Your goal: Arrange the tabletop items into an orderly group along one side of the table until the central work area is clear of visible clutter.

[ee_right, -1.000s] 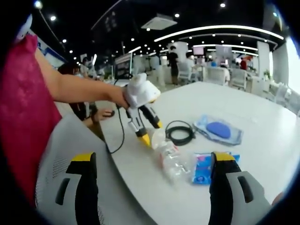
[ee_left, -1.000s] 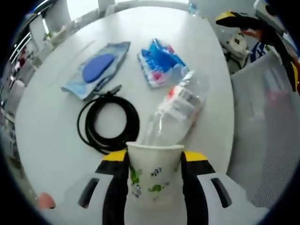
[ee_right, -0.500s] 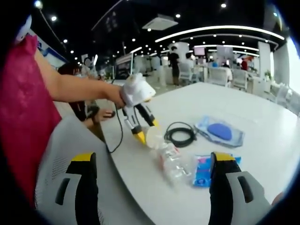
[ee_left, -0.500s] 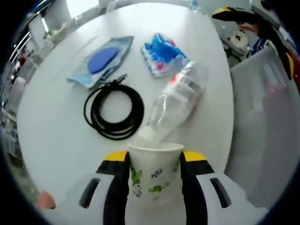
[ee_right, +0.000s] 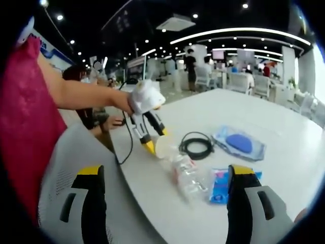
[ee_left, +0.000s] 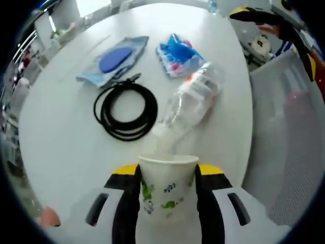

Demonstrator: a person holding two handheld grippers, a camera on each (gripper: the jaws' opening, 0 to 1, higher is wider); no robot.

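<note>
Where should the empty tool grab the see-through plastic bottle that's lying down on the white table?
Grip the clear plastic bottle across its round middle, coming down from above. It lies on its side on the white table, so the sides stand clear for the two jaws. The open right tool is free; the left tool holds a white paper cup.

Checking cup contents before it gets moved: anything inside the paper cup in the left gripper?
Cannot tell. The left gripper holds the paper cup upright; the left gripper view looks across its rim, so the inside is hidden. Beyond it lies the plastic bottle.
</note>
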